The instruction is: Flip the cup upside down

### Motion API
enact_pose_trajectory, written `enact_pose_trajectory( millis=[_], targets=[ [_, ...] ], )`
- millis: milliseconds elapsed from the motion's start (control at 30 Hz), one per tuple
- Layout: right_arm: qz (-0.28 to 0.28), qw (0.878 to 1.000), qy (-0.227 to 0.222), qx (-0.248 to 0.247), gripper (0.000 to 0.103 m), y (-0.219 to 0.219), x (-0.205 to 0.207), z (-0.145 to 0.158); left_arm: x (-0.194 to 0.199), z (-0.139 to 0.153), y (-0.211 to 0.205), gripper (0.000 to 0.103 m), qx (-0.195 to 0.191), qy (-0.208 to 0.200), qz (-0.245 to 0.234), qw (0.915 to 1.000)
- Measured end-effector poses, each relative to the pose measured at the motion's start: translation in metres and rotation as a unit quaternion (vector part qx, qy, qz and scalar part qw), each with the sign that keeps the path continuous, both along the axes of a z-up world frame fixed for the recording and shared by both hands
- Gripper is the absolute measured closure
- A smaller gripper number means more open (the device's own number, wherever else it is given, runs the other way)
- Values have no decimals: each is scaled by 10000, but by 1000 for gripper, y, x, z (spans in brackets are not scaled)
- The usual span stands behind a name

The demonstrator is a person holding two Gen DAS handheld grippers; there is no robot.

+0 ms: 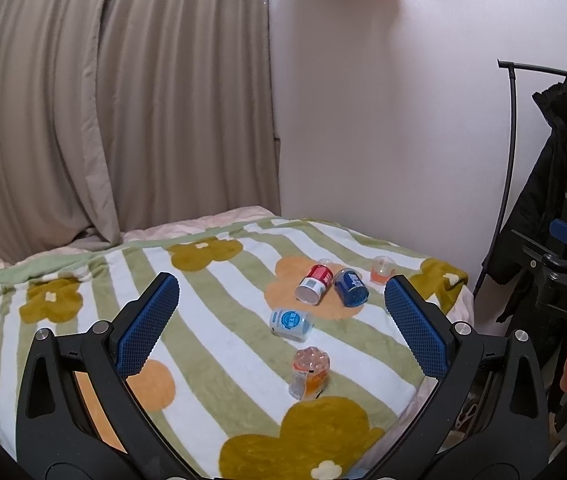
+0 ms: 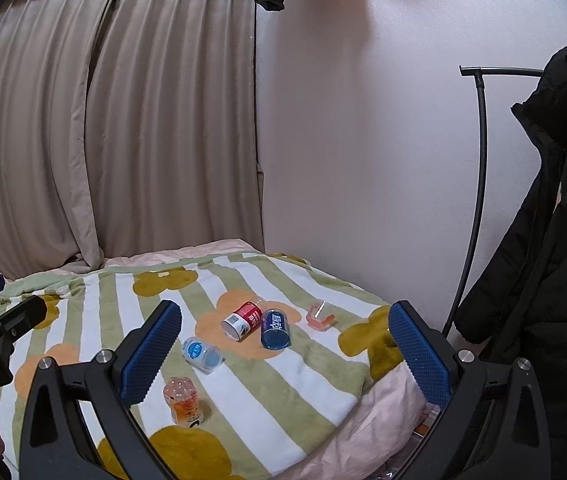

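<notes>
lying on blanket (image 1: 243, 364): red cup (image 1: 315, 283), blue cup (image 1: 350, 287); contents unclear.

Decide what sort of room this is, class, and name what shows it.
Most likely a bedroom: a bed under a flowered blanket, long curtains behind it, and a black coat on a clothes rack by the wall.
</notes>
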State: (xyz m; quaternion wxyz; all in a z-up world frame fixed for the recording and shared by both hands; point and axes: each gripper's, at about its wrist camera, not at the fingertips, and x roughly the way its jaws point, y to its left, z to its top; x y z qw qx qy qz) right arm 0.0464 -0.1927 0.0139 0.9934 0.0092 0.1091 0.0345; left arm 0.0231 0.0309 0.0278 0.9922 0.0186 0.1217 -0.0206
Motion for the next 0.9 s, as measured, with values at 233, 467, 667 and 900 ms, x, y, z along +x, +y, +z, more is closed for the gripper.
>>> enact_pose_trajectory(
  millis=[233,467,667,900],
  targets=[
    [-22,10000,9,-63,0,5,-1,1,2,-1,-3,1,62,-37,-35,10000],
    [-31,9999,50,-84,0,7,-1,1,2,-3,-3,1,48,-59,23,10000],
    [-35,9999,54,-93,0,7,0,1,-1,-3,0,0,3,-181,77,9998],
    [-10,9999,63,-81,0,8,-3,0,-5,-4,-2,0,88,-317,159,9993]
  ],
)
